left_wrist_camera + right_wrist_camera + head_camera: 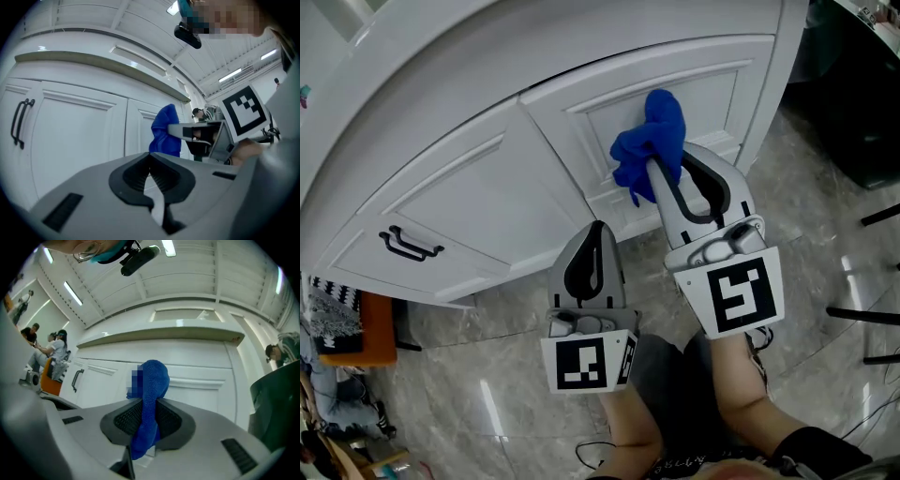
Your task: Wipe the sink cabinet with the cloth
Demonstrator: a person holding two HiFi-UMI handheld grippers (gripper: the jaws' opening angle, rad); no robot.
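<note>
The white sink cabinet [487,187] has two panelled doors under a curved countertop. A blue cloth [652,142] is bunched against the right door's panel, and whether it presses on the panel is unclear. My right gripper [660,173] is shut on the cloth [150,390], which sticks up between the jaws and hangs below them. My left gripper [596,231] is lower and to the left, shut and holding nothing, with its tip pointing at the bottom of the doors. In the left gripper view the cloth [165,131] and the right gripper [199,133] show to the right.
A black handle [411,246] sits on the left door. An orange seat [367,330] stands on the marble floor at the left. Dark furniture [862,103] and black legs [867,317] are at the right. People [52,350] stand far off to the left.
</note>
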